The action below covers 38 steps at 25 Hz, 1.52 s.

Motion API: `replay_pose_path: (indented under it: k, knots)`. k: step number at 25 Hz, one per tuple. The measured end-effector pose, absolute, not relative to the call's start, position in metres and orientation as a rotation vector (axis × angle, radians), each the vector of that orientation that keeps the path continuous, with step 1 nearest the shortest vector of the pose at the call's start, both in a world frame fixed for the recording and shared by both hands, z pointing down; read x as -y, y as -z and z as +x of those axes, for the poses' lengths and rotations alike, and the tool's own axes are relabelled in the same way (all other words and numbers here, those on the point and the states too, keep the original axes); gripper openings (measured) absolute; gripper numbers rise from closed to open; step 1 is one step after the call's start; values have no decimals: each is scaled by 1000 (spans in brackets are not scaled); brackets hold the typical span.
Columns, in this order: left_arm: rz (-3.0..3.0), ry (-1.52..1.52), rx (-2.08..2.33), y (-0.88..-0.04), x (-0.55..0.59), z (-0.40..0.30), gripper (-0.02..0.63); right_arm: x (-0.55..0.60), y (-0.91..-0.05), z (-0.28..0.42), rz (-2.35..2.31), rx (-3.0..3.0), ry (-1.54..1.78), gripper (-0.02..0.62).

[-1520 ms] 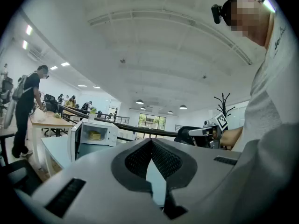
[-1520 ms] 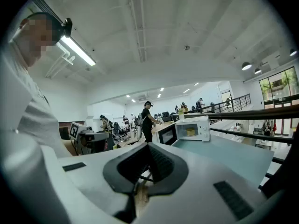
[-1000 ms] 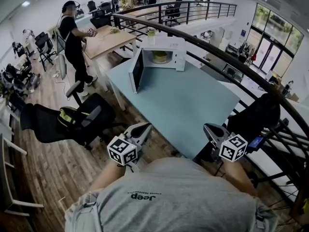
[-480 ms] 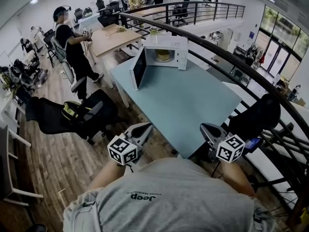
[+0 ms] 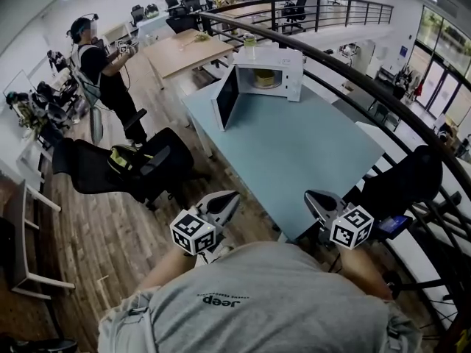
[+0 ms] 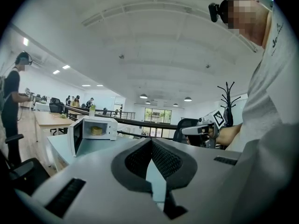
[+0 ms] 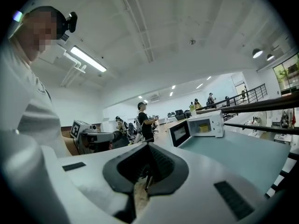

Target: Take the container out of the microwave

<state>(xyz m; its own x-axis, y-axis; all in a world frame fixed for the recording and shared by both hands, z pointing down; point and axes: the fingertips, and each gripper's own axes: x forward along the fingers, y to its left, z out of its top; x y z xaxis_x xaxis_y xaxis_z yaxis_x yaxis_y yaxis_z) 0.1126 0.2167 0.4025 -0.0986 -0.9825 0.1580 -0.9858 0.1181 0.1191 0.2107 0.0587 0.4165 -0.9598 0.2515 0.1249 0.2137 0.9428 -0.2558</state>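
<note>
A white microwave (image 5: 274,78) stands at the far end of the pale blue table (image 5: 309,153), its door (image 5: 227,107) swung open to the left. A yellow container (image 5: 263,78) sits inside it. My left gripper (image 5: 225,203) and right gripper (image 5: 315,200) hover short of the table's near edge, far from the microwave, both shut with nothing in them. The left gripper view shows the microwave (image 6: 96,129) and the container (image 6: 96,130) beyond the shut jaws of the left gripper (image 6: 150,146). In the right gripper view the microwave (image 7: 205,124) lies past the right gripper (image 7: 148,149).
A green bottle (image 5: 251,48) stands on top of the microwave. A black office chair (image 5: 140,171) sits left of the table, and a person (image 5: 99,72) stands further left. A dark curved railing (image 5: 383,101) runs along the table's right side. A wooden table (image 5: 184,50) lies behind.
The head view has swung, so the microwave now sits further right in the picture. My left gripper has edged forward a little. Both grippers stay shut.
</note>
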Motion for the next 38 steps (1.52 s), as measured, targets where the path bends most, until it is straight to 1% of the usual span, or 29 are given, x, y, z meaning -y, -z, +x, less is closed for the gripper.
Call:
replay_pose_path:
  k: [5,16,23,26,30,38]
  knots:
    - [1979,-18,2161,-417,-227,64,9,-66,-421,167,-307,2939,-362,17]
    - [2181,-40,2050,-393,-242,-106,8,-104,-399,10,-147,2981,-326,17]
    - [2195,-30,1979,-399,-248,-175,9,-106,-413,-35,-7,2937,-385,17]
    - [2201,-15,1949,-404,-243,-189,8,-103,-416,-45,24,2922,-389,17]
    - [2209,-10,1905,-412,-223,-189,9,-86,-416,-46,55,2915,-400,17]
    - [2196,-82,1879,-417,-150,-159,9,-23,-428,-37,17,2928,-459,17]
